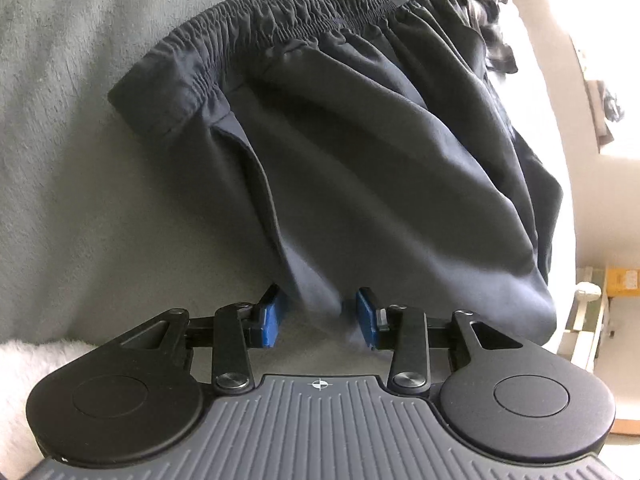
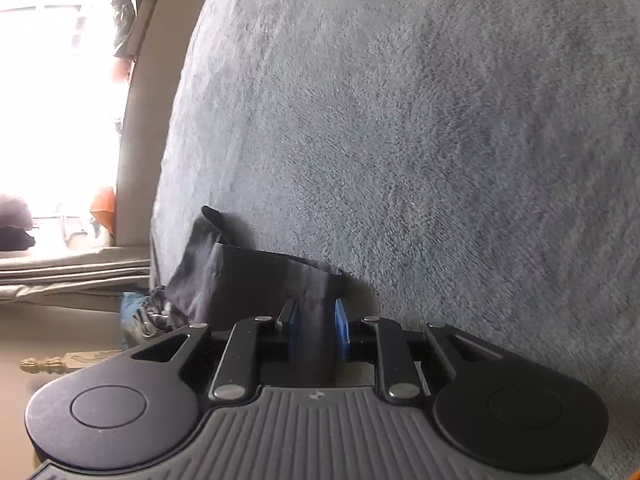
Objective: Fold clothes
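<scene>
Shorts (image 1: 360,152) on grey blanket (image 1: 80,120); hem between released left claw (image 1: 320,316), waistband farthest; right claw (image 2: 318,330) grasping another corner.

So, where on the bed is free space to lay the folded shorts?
The grey blanket is bare left of the dark shorts, beside the waistband. In the right wrist view it is also bare beyond the fabric. The far corner is crowded with other clothes.

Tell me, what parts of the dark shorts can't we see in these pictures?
- Left wrist view: the shorts have their lower hem hidden behind the left gripper; the far right side washes out in window glare.
- Right wrist view: the fabric between the right gripper pads is dark and blurred; whether it is pinched is unclear.
</scene>
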Motion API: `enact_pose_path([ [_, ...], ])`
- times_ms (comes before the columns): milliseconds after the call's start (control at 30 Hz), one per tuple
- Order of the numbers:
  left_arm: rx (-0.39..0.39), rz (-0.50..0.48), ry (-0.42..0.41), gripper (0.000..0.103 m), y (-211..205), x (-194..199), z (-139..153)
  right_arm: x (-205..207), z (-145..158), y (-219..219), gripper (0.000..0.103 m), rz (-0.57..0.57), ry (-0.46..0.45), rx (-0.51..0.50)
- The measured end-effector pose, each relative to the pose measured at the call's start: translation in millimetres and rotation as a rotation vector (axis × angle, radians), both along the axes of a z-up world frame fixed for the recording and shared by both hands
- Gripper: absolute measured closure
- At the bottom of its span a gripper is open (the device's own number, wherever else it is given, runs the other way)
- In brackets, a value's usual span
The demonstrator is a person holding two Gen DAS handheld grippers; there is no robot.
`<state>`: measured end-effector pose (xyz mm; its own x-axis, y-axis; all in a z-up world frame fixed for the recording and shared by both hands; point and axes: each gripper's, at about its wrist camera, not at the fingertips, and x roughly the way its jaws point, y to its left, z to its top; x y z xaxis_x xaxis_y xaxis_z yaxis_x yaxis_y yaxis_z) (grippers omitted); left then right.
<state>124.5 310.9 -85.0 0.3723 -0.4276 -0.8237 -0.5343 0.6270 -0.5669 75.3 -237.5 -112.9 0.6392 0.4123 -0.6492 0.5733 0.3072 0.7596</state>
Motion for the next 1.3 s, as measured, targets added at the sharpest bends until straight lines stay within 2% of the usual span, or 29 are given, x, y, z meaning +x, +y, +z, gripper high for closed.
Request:
enact_pose_path([
  [133, 0.018, 0.006, -0.008, 0.080, -2.1, 2.0, -1.6, 9.2, -8.0, 7.7, 0.082, 0.017, -0.019, 0.014],
  [233, 0.042, -0.002, -0.014, 0.092, -2.5, 1.1, -0.4, 14.6, -5.6, 16.2, 0.091, 0.048, -0.056, -0.002],
  [267, 0.054, -0.006, -0.017, 0.096, -3.5, 1.4, 0.8, 15.2, -1.6, 18.4, 0.099, 0.059, -0.070, -0.021],
  [367, 0.079, -0.016, -0.025, 0.101, -7.7, 2.3, 7.2, 9.7, 16.4, 17.3, 0.102, 0.060, -0.097, -0.067],
  [500, 0.065, -0.044, -0.029, 0.102, -9.2, 1.0, 23.1, -6.4, 42.9, 10.3, 0.103, 0.053, -0.108, -0.093],
  [700, 0.075, -0.104, -0.014, 0.102, -1.0, -11.0, 48.9, -53.5, 73.3, 2.4, 0.103, 0.078, -0.028, -0.092],
  [800, 0.113, -0.147, 0.016, 0.102, 1.7, -17.6, 52.2, -81.2, 77.7, 2.2, 0.103, 0.113, 0.037, -0.105],
  [933, 0.209, -0.209, 0.055, 0.102, -0.2, -15.3, 48.2, -113.5, 71.8, 7.7, 0.103, 0.163, 0.133, -0.103],
  [1100, 0.282, -0.269, 0.075, 0.102, 1.1, -22.2, 51.2, -144.2, 75.1, 22.9, 0.103, 0.206, 0.209, -0.113],
  [1300, 0.331, -0.348, 0.097, 0.101, -5.3, -22.5, 42.0, -159.6, 83.7, 32.9, 0.103, 0.252, 0.224, -0.196],
])
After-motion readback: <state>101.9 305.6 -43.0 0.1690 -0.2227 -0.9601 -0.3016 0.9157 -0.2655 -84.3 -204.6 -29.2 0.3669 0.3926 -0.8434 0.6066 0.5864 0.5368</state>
